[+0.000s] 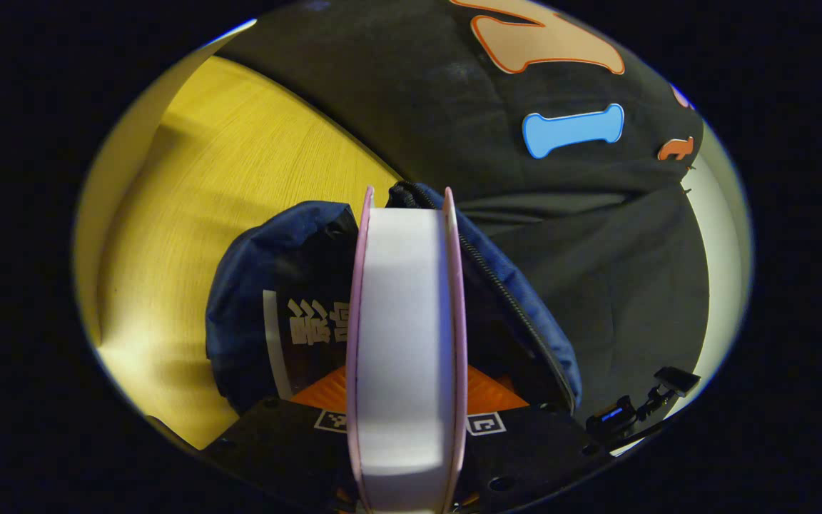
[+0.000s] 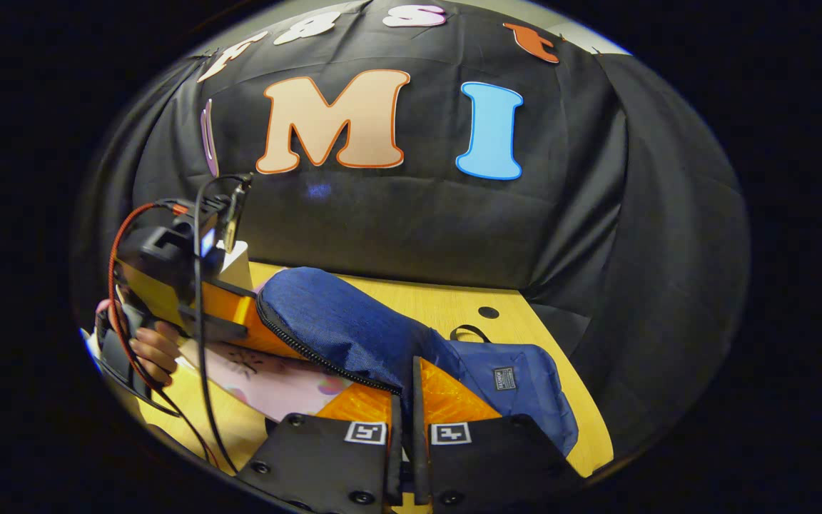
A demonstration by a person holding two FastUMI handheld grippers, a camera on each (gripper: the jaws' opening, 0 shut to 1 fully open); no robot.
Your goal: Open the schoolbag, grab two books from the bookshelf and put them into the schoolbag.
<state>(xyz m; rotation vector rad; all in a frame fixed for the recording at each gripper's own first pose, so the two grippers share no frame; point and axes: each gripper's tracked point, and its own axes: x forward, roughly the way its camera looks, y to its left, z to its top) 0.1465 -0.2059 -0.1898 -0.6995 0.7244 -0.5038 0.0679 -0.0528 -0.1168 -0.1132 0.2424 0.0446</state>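
Schoolbag (image 2: 354,325) lying on the yellow wooden table (image 2: 468,303), already unzipped, mouth turned toward the left gripper. Inside the opening, in the left gripper view, one dark book (image 1: 304,335) already resting in the bag. Second book (image 1: 406,343), with pink cover and white page edge, clamped between the fingers of the left gripper (image 1: 406,428) and pointed straight at the open mouth, its far end at the rim of the zipper (image 1: 518,314). In the right gripper view, the same left gripper (image 2: 232,314) seen at the bag's opening with the pink book (image 2: 268,378) under it, a hand (image 2: 154,350) holding the handle. Right gripper (image 2: 402,400) closed on the edge of the bag's blue fabric, apparently keeping the mouth lifted; fingers almost together, thin cloth between them. Judged progress: opening done, first book placed, second book partly in. Left to do: pushing this book fully inside and releasing it. Bookshelf not to be located from here.
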